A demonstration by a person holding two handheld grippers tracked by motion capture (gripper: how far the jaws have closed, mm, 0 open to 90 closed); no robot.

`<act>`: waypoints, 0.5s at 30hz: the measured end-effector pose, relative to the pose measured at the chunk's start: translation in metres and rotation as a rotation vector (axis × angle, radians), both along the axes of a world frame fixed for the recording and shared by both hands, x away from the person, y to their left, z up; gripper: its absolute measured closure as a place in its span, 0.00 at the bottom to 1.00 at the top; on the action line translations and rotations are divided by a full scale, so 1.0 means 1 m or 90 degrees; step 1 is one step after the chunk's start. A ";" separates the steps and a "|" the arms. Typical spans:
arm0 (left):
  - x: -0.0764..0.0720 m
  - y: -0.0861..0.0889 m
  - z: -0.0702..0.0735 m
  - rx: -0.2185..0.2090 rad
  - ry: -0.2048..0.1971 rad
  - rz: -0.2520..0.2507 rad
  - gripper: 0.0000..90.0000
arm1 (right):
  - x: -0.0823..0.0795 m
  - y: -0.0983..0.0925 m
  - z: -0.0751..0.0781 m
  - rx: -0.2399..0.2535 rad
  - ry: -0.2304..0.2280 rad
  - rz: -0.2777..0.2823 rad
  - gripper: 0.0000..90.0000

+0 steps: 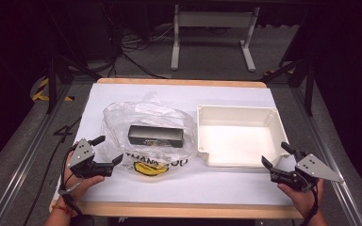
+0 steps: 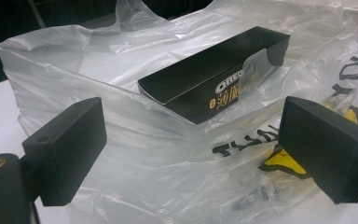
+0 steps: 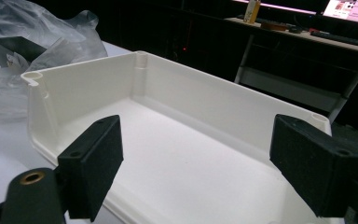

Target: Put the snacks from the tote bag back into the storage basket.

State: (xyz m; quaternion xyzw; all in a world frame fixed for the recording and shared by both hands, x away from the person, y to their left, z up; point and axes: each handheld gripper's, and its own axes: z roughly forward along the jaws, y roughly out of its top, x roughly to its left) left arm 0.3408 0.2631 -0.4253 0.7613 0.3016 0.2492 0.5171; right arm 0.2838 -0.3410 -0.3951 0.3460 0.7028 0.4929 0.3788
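Black box (image 1: pixel 155 135) inside crumpled clear plastic bag (image 1: pixel 118 117) at table centre, white tray (image 1: pixel 238 113) just beside it, left gripper (image 1: pixel 109 151) released facing bag, right gripper (image 1: pixel 274 156) released at tray's near corner.

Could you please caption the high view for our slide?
Open left gripper faces bagged black box; open right gripper faces white tray.

Dim room, bright tabletop, soft focus, glare
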 end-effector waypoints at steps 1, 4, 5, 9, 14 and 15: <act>0.000 0.000 0.000 0.000 0.000 0.000 0.10 | 0.000 0.001 -0.001 -0.003 -0.002 0.000 0.21; -0.002 0.002 0.002 0.002 0.000 -0.002 0.11 | 0.000 0.004 -0.001 -0.002 -0.001 0.011 0.21; -0.003 0.002 0.002 0.003 0.000 -0.003 0.11 | 0.000 0.005 -0.001 -0.001 0.000 0.013 0.21; -0.003 0.000 0.001 0.003 -0.001 -0.007 0.11 | 0.001 0.011 0.001 0.000 0.011 0.029 0.21; -0.005 -0.002 0.000 0.002 0.001 -0.006 0.11 | 0.002 0.027 0.005 -0.029 0.022 0.081 0.24; -0.006 -0.002 -0.001 0.006 0.000 -0.007 0.11 | 0.002 0.030 0.006 -0.031 0.026 0.095 0.25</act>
